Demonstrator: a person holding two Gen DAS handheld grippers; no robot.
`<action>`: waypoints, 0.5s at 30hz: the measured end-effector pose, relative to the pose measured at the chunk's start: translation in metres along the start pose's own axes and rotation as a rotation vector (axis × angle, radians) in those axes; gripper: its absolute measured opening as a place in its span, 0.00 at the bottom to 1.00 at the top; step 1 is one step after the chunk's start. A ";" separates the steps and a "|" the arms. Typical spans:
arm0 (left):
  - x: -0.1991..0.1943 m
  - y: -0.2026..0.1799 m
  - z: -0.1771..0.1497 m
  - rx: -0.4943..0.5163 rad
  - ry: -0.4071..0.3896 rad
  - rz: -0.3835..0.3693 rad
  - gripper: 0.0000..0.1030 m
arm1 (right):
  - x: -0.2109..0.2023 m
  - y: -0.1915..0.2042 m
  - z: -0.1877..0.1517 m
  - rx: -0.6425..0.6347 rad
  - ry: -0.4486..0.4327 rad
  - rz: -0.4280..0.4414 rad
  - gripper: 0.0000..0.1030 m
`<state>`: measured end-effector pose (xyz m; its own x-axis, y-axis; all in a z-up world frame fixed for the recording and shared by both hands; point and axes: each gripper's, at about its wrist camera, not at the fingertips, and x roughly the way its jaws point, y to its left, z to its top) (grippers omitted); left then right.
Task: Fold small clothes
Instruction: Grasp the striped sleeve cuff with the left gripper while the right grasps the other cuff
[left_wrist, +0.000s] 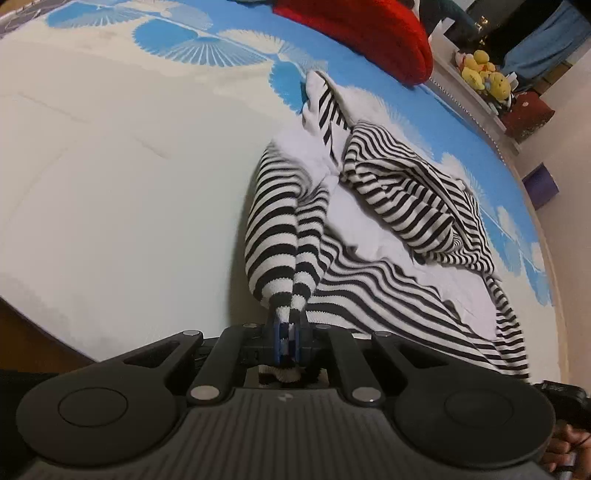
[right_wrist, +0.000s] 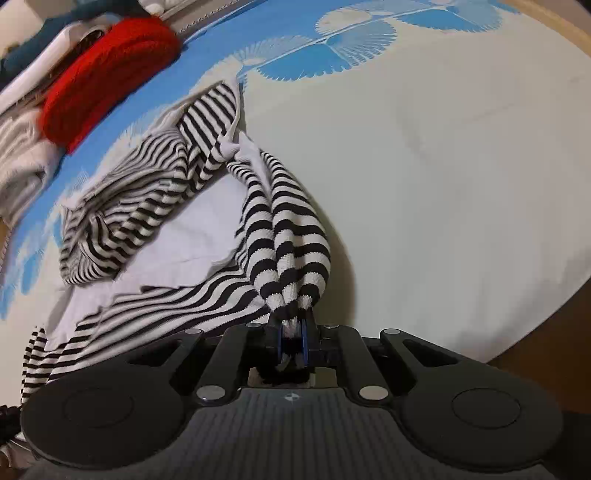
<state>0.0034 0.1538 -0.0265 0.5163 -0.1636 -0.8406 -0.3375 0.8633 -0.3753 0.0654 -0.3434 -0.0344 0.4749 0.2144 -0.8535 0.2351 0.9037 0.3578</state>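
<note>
A black-and-white striped garment (left_wrist: 388, 192) with white inner lining lies crumpled on a bed (left_wrist: 110, 184). My left gripper (left_wrist: 287, 332) is shut on a bunched striped edge of it, which stretches up and away from the jaws. In the right wrist view the same striped garment (right_wrist: 147, 192) spreads to the left. My right gripper (right_wrist: 292, 334) is shut on another bunched striped edge, pulled taut from the pile. Both grippers hold the cloth a little above the bed (right_wrist: 443, 166).
A red knitted item (left_wrist: 369, 33) lies at the bed's far side, also in the right wrist view (right_wrist: 110, 70). Yellow plush toys (left_wrist: 484, 74) sit on a ledge beyond the bed. A white fluffy cloth (right_wrist: 18, 155) lies at left.
</note>
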 end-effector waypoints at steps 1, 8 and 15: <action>0.006 0.001 -0.002 0.010 0.035 0.014 0.08 | 0.005 0.000 -0.002 -0.011 0.032 -0.010 0.10; 0.038 0.011 -0.002 -0.042 0.151 0.050 0.24 | 0.028 0.005 -0.006 -0.074 0.124 -0.092 0.24; 0.046 0.007 -0.006 -0.008 0.167 0.064 0.26 | 0.031 0.008 -0.009 -0.114 0.123 -0.100 0.25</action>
<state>0.0196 0.1496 -0.0702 0.3562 -0.1863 -0.9157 -0.3722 0.8706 -0.3219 0.0743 -0.3257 -0.0614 0.3449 0.1588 -0.9251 0.1746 0.9575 0.2294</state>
